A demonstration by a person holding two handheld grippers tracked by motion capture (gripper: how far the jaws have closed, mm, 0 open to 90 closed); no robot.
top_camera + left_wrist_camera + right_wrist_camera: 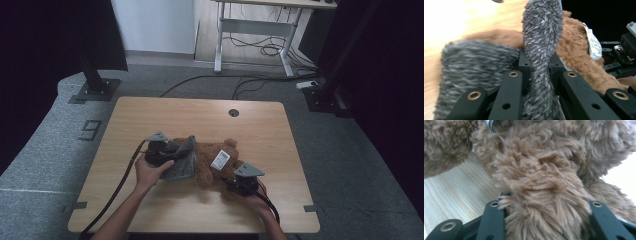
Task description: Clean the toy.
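A brown teddy bear [212,162] lies at the centre of the wooden table [280,140], a white tag [220,160] on its body. At centre left of the high view, the left gripper [176,152] is clamped on a fold of grey fuzzy cloth [541,50] draped over the bear. Lower right of centre, the right gripper [235,184] is clamped on 1 furry limb of the bear.

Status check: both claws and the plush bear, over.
Left claw shut on grey garment. Right claw shut on brown bear limb. Bear lying on table; nothing in the way.
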